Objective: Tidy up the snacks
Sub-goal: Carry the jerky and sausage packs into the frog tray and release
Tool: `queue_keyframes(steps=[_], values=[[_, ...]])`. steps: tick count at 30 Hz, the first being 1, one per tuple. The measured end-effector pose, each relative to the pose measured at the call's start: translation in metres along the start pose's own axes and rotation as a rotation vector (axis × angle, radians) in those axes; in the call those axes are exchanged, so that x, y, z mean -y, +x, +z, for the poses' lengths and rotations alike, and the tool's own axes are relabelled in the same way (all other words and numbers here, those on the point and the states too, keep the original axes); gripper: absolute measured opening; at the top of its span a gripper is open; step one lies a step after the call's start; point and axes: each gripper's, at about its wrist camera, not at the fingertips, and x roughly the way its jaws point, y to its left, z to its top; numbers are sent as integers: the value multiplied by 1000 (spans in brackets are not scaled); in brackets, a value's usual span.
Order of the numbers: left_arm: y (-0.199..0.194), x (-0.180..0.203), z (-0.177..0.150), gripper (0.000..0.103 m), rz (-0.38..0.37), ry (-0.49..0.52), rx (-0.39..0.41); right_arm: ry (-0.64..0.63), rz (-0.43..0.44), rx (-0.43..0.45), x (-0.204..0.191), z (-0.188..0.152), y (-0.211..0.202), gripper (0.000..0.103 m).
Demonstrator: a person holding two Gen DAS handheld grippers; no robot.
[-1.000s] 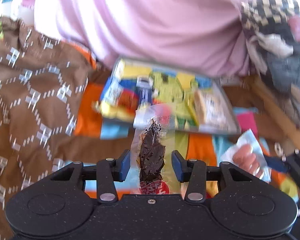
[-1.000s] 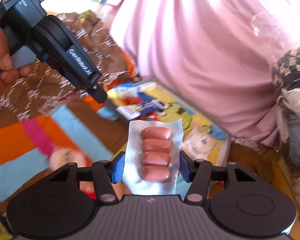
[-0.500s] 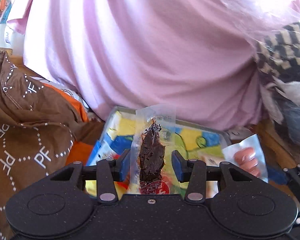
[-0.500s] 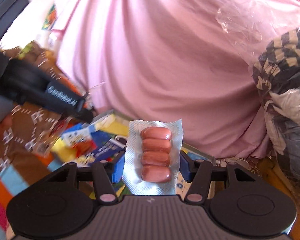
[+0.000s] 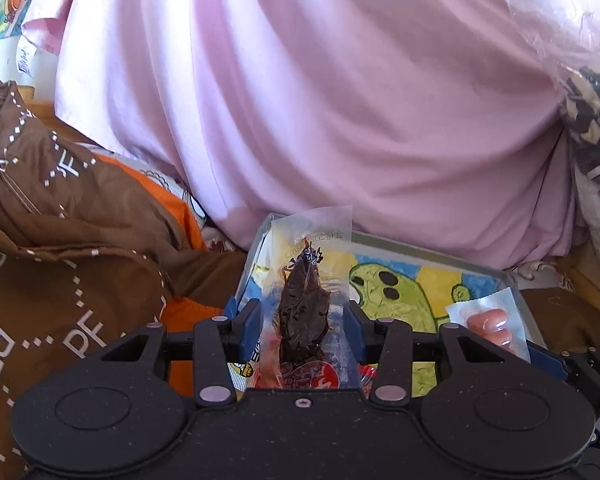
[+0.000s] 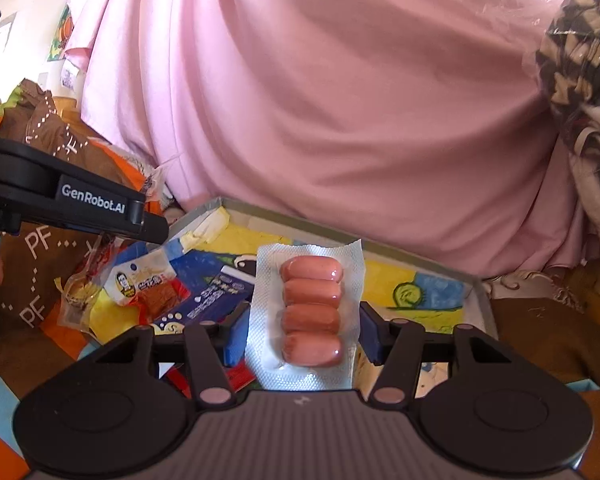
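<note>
Your left gripper (image 5: 305, 326) has its blue pads pressed against the sides of a clear, glossy packet of dark dried meat (image 5: 305, 312); the wrinkled brown strip stands upright inside crinkly film with a red printed base. Your right gripper (image 6: 303, 332) is clamped the same way on a sausage pack (image 6: 311, 310): four smooth, plump pink sausages stacked crosswise in a moulded blister on white, dimpled backing.

Both packets hang above a shallow grey-rimmed tray (image 6: 482, 300) whose floor is a bright cartoon print in yellow, blue and green. In the right wrist view, flat foil and film snack packets lie at the tray's left end, among them an orange snack packet (image 6: 148, 286) and a dark blue sachet (image 6: 216, 298). The sausage pack also shows at the right edge of the left wrist view, over the tray.

Around the tray lie a soft brown fabric (image 5: 60, 264) with a white dotted pattern and an orange cloth (image 5: 180, 216). Behind it bulges a smooth pink sheet (image 5: 340, 100).
</note>
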Motion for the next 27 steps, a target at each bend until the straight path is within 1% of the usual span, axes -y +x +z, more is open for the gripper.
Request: queue_keyframes(steps=[9, 20, 21, 22, 23, 24, 25, 27], values=[[15, 3, -8, 46, 8, 43, -11, 24, 16, -43, 2, -11, 12, 60], [25, 9, -14, 47, 48, 78, -39, 55, 24, -85, 6, -18, 18, 63], [25, 10, -15, 52, 55, 82, -40, 60, 20, -84, 7, -19, 17, 64], [24, 10, -16, 61, 55, 84, -38, 62, 17, -79, 8, -19, 16, 64], [23, 11, -16, 66, 59, 87, -32, 61, 19, -71, 8, -19, 15, 65], [22, 11, -17, 74, 67, 90, -23, 60, 17, -66, 9, -19, 13, 67], [20, 12, -17, 80, 73, 92, -14, 61, 15, -60, 10, -18, 12, 70], [17, 12, -17, 83, 72, 90, 0, 67, 13, -41, 12, -16, 7, 74]])
